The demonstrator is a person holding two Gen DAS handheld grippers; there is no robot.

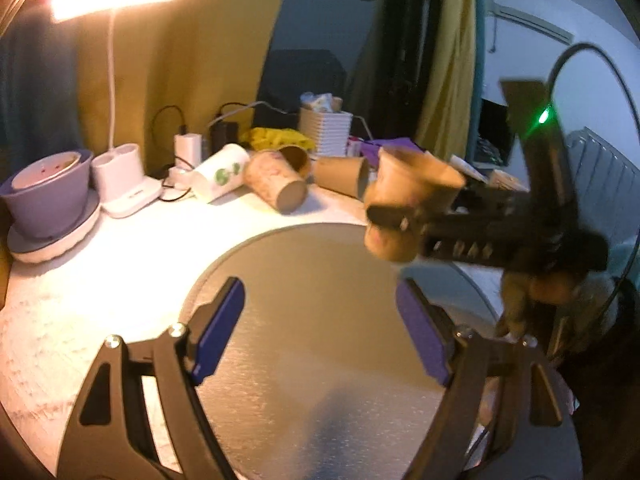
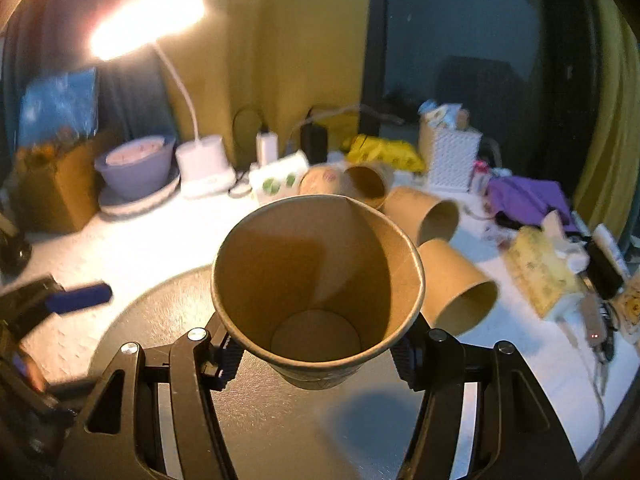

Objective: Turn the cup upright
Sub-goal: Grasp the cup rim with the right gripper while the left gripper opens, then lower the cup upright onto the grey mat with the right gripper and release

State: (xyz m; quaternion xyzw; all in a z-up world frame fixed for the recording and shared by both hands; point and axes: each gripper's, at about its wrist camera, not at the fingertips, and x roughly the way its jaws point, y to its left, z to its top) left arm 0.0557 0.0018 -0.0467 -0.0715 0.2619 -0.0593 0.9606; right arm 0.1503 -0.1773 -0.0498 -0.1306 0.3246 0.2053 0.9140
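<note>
My right gripper [image 2: 316, 354] is shut on a brown paper cup [image 2: 316, 280], mouth up and tilted toward the camera, above the round metal tray [image 2: 280, 420]. In the left wrist view the same cup [image 1: 408, 196] hangs in the right gripper [image 1: 390, 220] over the tray's [image 1: 312, 320] far right edge. My left gripper [image 1: 320, 320] is open and empty above the tray; its blue pad [image 2: 80, 298] shows at the left of the right wrist view.
Several paper cups lie on their sides behind the tray: a white one [image 1: 220, 174], a pink-printed one [image 1: 276, 186], brown ones [image 1: 344, 174] [image 2: 456, 292]. A purple bowl [image 1: 48, 192], a lit desk lamp [image 1: 124, 184], a white basket [image 1: 324, 130] and clutter line the back and right.
</note>
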